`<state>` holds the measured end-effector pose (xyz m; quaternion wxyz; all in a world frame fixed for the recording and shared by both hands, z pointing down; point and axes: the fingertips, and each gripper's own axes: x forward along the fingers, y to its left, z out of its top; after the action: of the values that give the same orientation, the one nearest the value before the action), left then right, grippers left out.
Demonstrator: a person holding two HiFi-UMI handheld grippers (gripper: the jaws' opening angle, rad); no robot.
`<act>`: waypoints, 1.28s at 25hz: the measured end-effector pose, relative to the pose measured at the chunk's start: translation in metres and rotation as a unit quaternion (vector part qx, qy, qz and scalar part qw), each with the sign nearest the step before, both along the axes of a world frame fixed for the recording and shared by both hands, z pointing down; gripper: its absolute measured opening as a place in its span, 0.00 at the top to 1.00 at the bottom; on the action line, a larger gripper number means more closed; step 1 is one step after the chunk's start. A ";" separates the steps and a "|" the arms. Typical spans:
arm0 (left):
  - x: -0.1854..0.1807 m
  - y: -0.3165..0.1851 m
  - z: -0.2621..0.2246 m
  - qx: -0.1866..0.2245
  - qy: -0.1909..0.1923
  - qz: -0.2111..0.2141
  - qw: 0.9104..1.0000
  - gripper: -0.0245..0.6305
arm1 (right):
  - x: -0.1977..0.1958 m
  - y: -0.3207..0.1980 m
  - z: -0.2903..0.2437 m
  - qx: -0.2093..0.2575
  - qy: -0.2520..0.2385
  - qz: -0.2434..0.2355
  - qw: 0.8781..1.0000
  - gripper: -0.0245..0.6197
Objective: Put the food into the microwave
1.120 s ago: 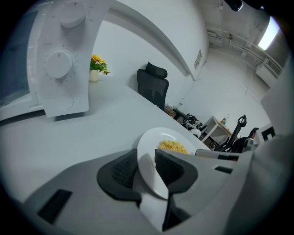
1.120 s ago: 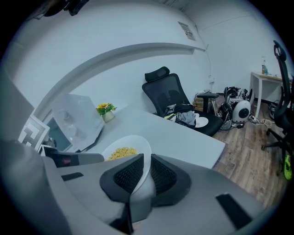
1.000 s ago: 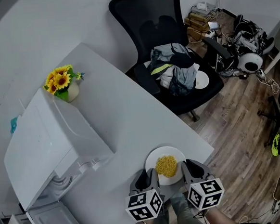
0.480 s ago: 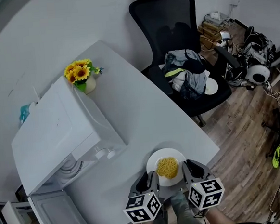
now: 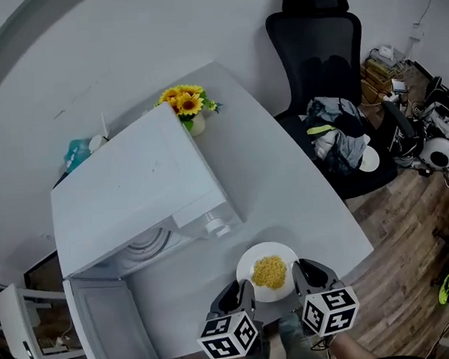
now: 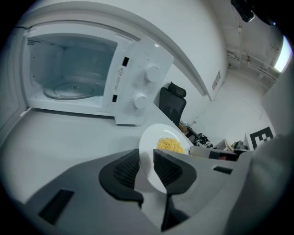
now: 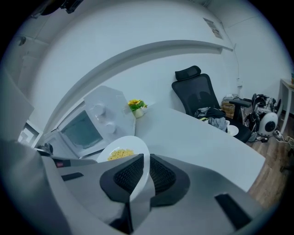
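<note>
Left claw (image 5: 235, 292) has just been closing and its pads grip the near-left rim of the white plate (image 5: 247, 263); right claw (image 5: 306, 274) is clamped on the near-right rim. Plate with yellow food (image 5: 269, 272) is at the surface's (image 5: 286, 181) near edge, near the open-doored microwave (image 5: 133, 197).

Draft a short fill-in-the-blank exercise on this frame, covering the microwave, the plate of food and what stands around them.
1. The door of the microwave stands ___.
2. The food on the white plate is ___ in colour.
3. The vase beside the microwave holds ___.
4. A heap of clothes lies on the seat of the black ___.

Missing words: open; yellow; sunflowers; chair.
</note>
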<state>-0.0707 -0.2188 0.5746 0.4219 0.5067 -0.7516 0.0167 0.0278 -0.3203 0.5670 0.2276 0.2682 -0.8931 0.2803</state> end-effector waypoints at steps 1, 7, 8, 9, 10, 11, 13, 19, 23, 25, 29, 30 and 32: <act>-0.004 0.005 -0.002 0.001 -0.001 -0.009 1.000 0.81 | -0.006 0.003 -0.002 0.001 -0.001 -0.009 1.000 0.89; -0.033 0.038 -0.017 0.006 -0.008 -0.066 0.998 0.81 | -0.046 0.028 -0.014 0.005 -0.006 -0.068 0.998 0.89; -0.038 0.045 -0.020 0.006 -0.009 -0.076 0.997 0.81 | -0.052 0.033 -0.016 0.005 -0.007 -0.078 0.997 0.89; -0.043 0.052 -0.023 0.007 -0.010 -0.086 0.996 0.81 | -0.059 0.038 -0.018 0.005 -0.008 -0.088 0.996 0.89; -0.047 0.059 -0.025 0.008 -0.011 -0.096 0.995 0.81 | -0.066 0.044 -0.021 0.006 -0.009 -0.098 0.995 0.89; -0.052 0.066 -0.027 0.008 -0.012 -0.107 0.994 0.81 | -0.073 0.049 -0.023 0.007 -0.010 -0.109 0.994 0.89; -0.061 0.081 -0.032 0.009 -0.014 -0.127 0.992 0.81 | -0.087 0.061 -0.028 0.010 -0.013 -0.131 0.991 0.89; -0.084 0.122 -0.044 0.014 -0.020 -0.178 0.984 0.81 | -0.122 0.096 -0.041 0.013 -0.023 -0.185 0.982 0.89; -0.097 0.146 -0.050 0.019 -0.025 -0.205 0.978 0.81 | -0.142 0.117 -0.048 0.017 -0.028 -0.212 0.977 0.89; -0.103 0.155 -0.053 0.022 -0.027 -0.216 0.976 0.81 | -0.150 0.125 -0.051 0.019 -0.030 -0.224 0.974 0.89; -0.110 0.172 -0.059 0.026 -0.027 -0.228 0.973 0.81 | -0.160 0.141 -0.057 0.021 -0.030 -0.236 0.971 0.89; -0.112 0.175 -0.059 0.027 -0.026 -0.231 0.972 0.81 | -0.163 0.144 -0.059 0.022 -0.030 -0.237 0.971 0.89; -0.117 0.180 -0.060 0.029 -0.023 -0.235 0.971 0.81 | -0.168 0.149 -0.061 0.023 -0.031 -0.240 0.970 0.89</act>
<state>-0.1881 -0.0386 0.5147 0.3819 0.3278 -0.8591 -0.0930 -0.1401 -0.1713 0.5064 0.2539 0.0422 -0.9444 0.2048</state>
